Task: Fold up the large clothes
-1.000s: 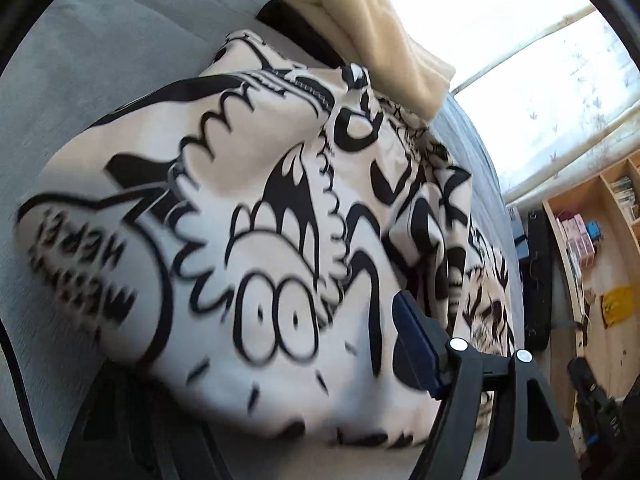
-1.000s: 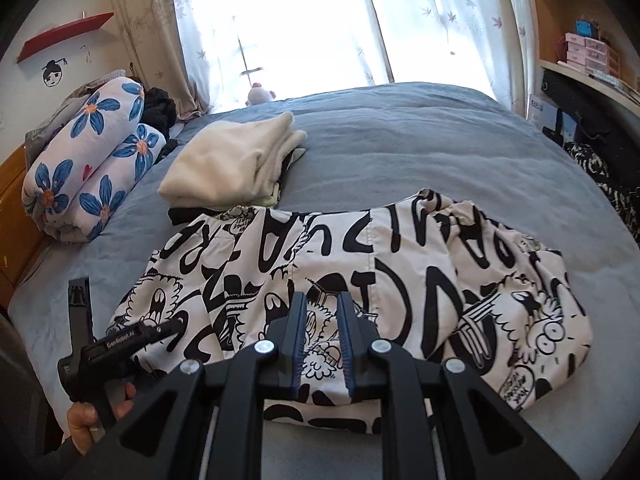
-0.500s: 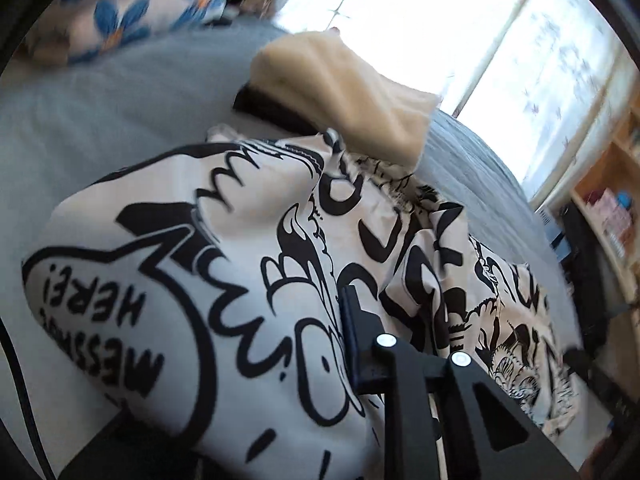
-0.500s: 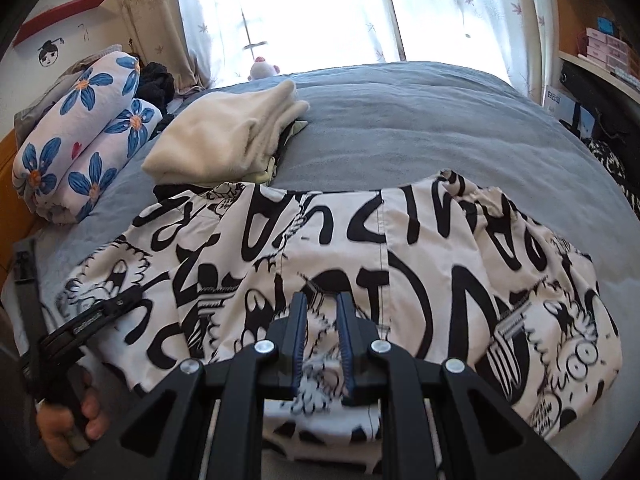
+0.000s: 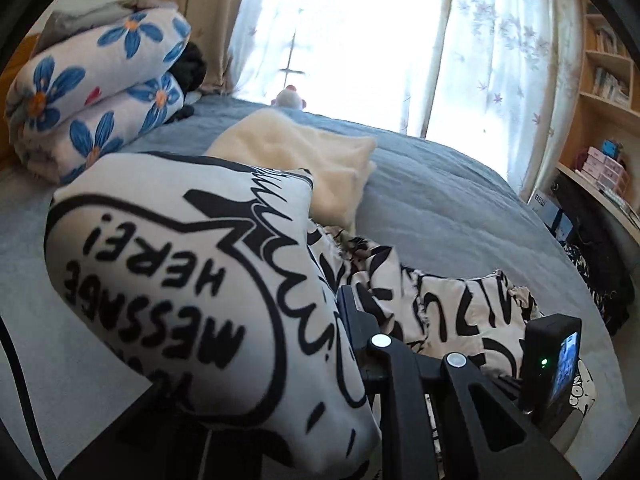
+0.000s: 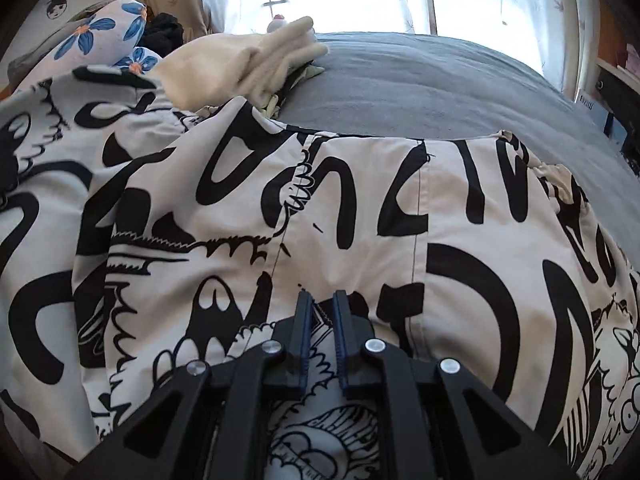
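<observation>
Since a second ago my left gripper has lifted the left end of the shorts off the bed and swung it up and rightward, and my right gripper has dropped in low over the middle of the cloth. Left fingers are clamped on the shorts, the speech-bubble panel draped over them and hiding one finger. Right fingers stand nearly together with a narrow gap; cloth shows in that gap, but I can't tell if they pinch it or just press down. Rest of the shorts lies spread on the bed, right end flat. Progress, my read: the fold-over is mid-way, lifted end not yet laid across, so one fold is unfinished and squaring up is left. A cream garment sits folded just beyond, looks already done. Containers: none on the bed; shelves at far right hold boxes and books, too small to detail.
</observation>
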### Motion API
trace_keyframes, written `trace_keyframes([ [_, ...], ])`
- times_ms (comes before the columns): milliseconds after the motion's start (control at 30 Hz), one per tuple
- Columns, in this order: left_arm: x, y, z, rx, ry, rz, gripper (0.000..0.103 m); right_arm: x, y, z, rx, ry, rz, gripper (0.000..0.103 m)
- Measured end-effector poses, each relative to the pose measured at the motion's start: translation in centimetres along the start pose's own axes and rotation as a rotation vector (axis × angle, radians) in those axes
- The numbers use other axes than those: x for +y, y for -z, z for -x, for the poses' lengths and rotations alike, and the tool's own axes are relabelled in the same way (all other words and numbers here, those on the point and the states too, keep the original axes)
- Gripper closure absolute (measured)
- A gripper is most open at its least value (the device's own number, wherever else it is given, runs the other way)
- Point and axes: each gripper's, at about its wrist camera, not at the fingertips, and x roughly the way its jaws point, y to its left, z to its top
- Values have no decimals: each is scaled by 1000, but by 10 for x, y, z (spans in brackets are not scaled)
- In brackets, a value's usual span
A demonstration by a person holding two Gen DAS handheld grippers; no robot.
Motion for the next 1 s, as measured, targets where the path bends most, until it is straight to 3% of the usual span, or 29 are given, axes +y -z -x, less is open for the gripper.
trace_keyframes([
  [200,-59,-15,20,-50,63,-110,91,-20,22,27,36,-182,-124,92],
  [333,-114,-14,26,-76,91,-227,91,-59,48,75,10,-263,-301,93],
  [500,-183,3,26,-75,157,-338,90,-127,86,143,-104,-67,-448,93],
  [700,-256,55,-1,48,284,-439,89,-201,127,194,-156,176,-552,92],
  [800,-278,96,-30,148,323,-525,89,-219,141,193,-125,192,-612,92],
  [900,-284,131,-53,224,290,-628,89,-224,147,187,-105,204,-653,92],
  [1000,-279,136,-48,202,301,-670,85,-220,144,185,-101,186,-631,92],
])
